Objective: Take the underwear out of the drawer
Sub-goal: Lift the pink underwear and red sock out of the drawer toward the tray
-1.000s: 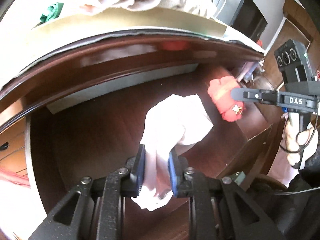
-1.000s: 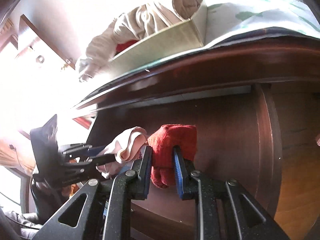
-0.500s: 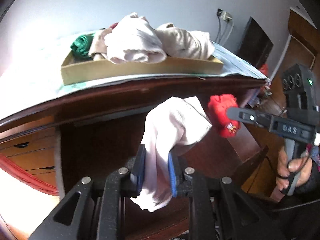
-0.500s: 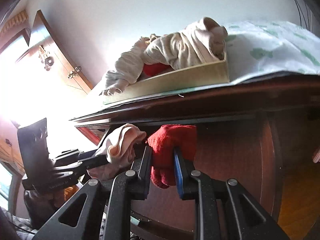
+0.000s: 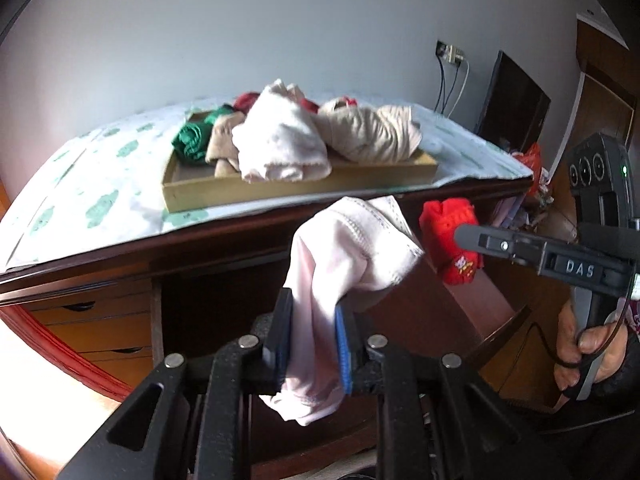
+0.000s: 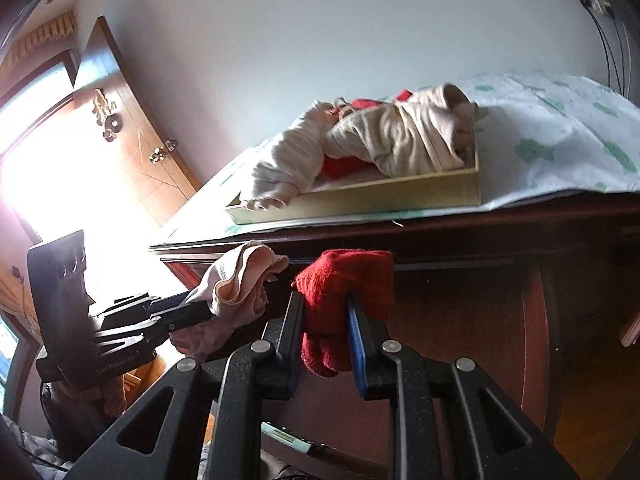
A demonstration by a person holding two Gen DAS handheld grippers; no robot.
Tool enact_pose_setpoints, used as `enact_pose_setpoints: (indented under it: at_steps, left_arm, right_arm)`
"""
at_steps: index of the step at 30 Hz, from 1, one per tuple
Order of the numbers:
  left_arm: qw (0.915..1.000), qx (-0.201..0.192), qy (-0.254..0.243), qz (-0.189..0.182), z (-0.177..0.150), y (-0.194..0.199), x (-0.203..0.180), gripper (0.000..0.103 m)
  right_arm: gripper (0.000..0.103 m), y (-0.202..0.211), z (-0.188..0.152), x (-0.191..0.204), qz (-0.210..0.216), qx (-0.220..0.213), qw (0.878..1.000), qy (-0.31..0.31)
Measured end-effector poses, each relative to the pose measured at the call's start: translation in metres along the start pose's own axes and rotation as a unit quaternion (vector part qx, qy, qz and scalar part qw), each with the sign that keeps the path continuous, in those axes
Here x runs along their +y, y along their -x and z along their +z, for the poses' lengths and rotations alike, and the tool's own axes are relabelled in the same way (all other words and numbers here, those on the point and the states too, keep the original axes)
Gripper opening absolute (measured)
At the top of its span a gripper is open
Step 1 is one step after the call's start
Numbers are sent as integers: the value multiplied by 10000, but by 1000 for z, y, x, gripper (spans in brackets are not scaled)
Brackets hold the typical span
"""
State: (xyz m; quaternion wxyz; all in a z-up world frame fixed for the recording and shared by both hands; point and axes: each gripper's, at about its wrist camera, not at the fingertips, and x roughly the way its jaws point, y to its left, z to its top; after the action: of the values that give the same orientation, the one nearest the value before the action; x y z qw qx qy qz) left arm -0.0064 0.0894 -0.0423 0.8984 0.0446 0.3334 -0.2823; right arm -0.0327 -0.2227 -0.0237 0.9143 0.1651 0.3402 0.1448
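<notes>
Underwear [image 5: 344, 264] clamped, hanging free before dresser edge [image 5: 240, 236].

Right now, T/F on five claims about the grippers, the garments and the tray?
1. The left gripper is clamped on a pale pink cotton underwear piece. True.
2. The right gripper is empty. False: it is shut on a red knitted garment.
3. The shallow yellow-green cardboard tray sits on the dark wooden dresser top, on a white cloth with green prints. True.
4. The tray holds nothing. False: beige, pink, green and red garments are piled in it.
5. Both held garments hang in front of the dresser edge, below the level of the tray. True.
</notes>
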Motion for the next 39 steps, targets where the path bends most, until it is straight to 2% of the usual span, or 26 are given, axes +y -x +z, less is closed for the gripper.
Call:
enact_pose_setpoints:
  at_steps: [15, 22, 29, 39]
  left_arm:
    - [9994, -324, 52, -65, 1, 26, -11, 18]
    - [9995, -313, 10, -41, -1, 28, -12, 17]
    - [9992, -398, 94, 53, -2, 36, -5, 17]
    - [9973, -705, 162, 151, 2, 59, 6, 17]
  right_arm:
    - [22, 29, 6, 29, 57, -318, 9990, 311]
    - [22, 35, 8, 36, 99, -395, 9984, 402]
    - [22, 35, 5, 36, 77, -351, 9985, 401]
    - [22, 50, 19, 54, 164, -617, 9958, 651]
